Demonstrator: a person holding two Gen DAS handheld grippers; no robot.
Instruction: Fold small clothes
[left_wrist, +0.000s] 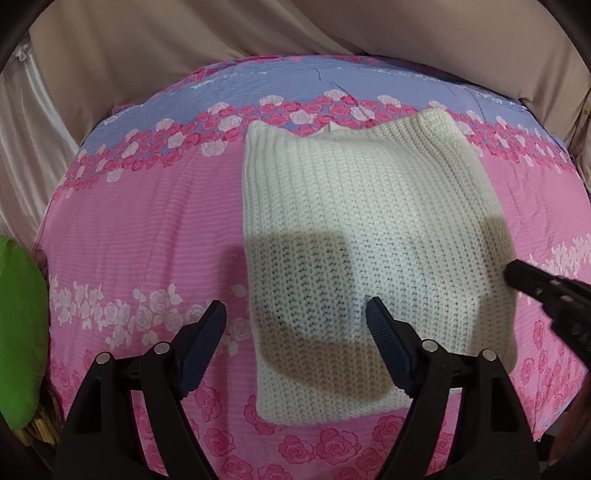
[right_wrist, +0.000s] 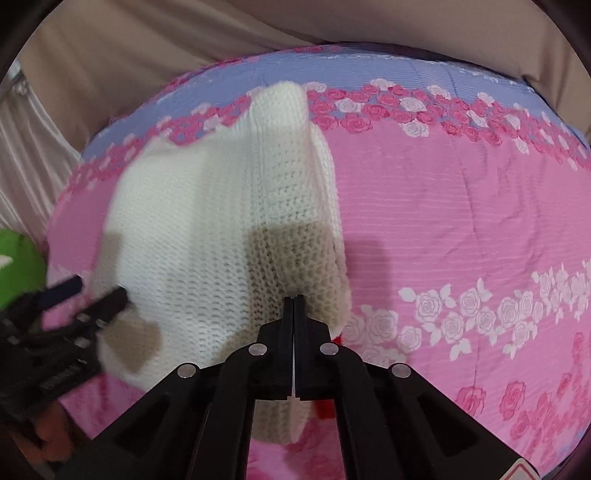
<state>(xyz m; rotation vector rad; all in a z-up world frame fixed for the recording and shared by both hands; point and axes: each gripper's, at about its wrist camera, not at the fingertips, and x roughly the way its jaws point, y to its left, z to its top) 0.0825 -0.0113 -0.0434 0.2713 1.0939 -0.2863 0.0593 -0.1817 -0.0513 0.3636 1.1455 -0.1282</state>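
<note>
White knit garment (left_wrist: 373, 236) lies on my pink rose-print bedspread (left_wrist: 140, 221), beige curtains (left_wrist: 147, 48) behind. Left gripper (left_wrist: 295, 314) spread wide above it; right gripper (right_wrist: 294, 300) pinches its edge.

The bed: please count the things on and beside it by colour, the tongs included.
White: 1, knit sweater
Pink and blue: 1, rose-print bedsheet
Green: 1, cushion
Black: 2, left tongs open, right tongs shut on the sweater edge
Total: 5

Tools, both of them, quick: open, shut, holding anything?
Left tool: open, holding nothing, poised over the white knit garment.
Right tool: fingers shut together at the garment's edge; a grip on the knit cannot be confirmed.
</note>
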